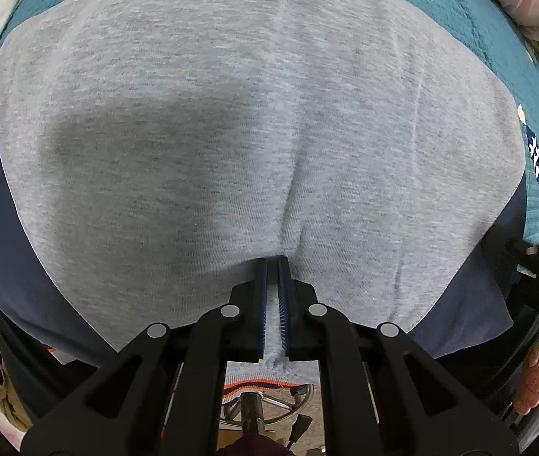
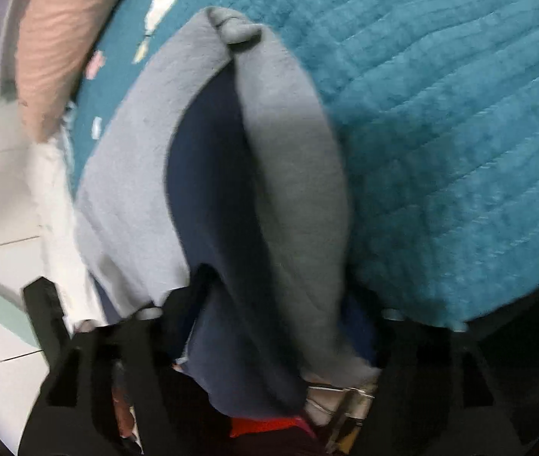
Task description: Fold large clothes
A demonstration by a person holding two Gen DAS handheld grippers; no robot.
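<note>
A grey garment (image 1: 231, 114) with navy sleeves (image 1: 11, 235) lies spread on a teal bedspread (image 1: 478, 38). My left gripper (image 1: 273, 266) points down at its near hem and is shut on a pinch of the grey fabric. In the blurred right wrist view, a long fold of the same garment (image 2: 292, 152), grey outside and navy (image 2: 208, 174) inside, runs away over the bedspread (image 2: 440, 133). My right gripper (image 2: 273, 300) stands wide open, and the fold's near end lies loosely between its jaws. The cloth hides most of its fingers.
A pink pillow (image 2: 56, 49) and white bedding (image 2: 53, 197) lie at the left of the bed. Below the bed edge are a chair base (image 1: 265, 406) and an orange-striped hem (image 1: 254, 385). A hand (image 1: 531, 383) shows at the lower right.
</note>
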